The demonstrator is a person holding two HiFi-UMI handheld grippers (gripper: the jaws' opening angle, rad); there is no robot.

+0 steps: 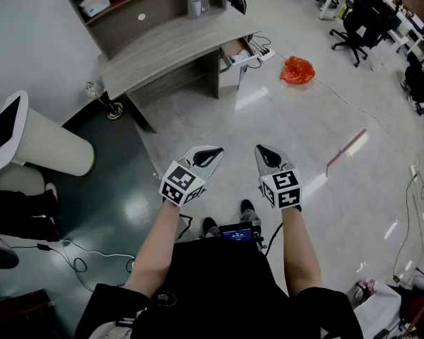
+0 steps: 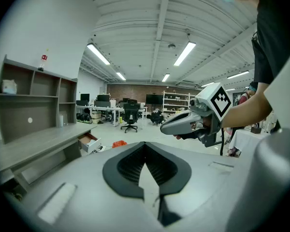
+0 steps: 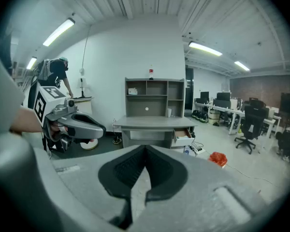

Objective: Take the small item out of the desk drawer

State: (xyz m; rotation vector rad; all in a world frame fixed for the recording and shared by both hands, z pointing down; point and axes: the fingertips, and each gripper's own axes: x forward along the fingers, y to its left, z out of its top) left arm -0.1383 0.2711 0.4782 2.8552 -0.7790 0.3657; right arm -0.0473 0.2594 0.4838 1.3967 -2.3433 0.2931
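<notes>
A grey desk [image 1: 171,46] with a shelf hutch stands at the far side of the room. Its small drawer [image 1: 236,51] hangs open at the right end, also seen as the drawer [image 2: 88,141] and the drawer [image 3: 184,136]. What lies inside is too small to make out. I stand well back from it on the pale floor. My left gripper [image 1: 213,152] and right gripper [image 1: 261,150] are held side by side in the air, both shut with nothing between the jaws. The left gripper [image 2: 145,145] and right gripper [image 3: 146,149] each show closed tips.
An orange bag [image 1: 297,70] and a power strip [image 1: 266,54] lie on the floor right of the drawer. A white cylindrical bin [image 1: 51,147] stands at the left. Office chairs [image 1: 353,25] and desks fill the far right. Cables [image 1: 78,260] trail near my feet.
</notes>
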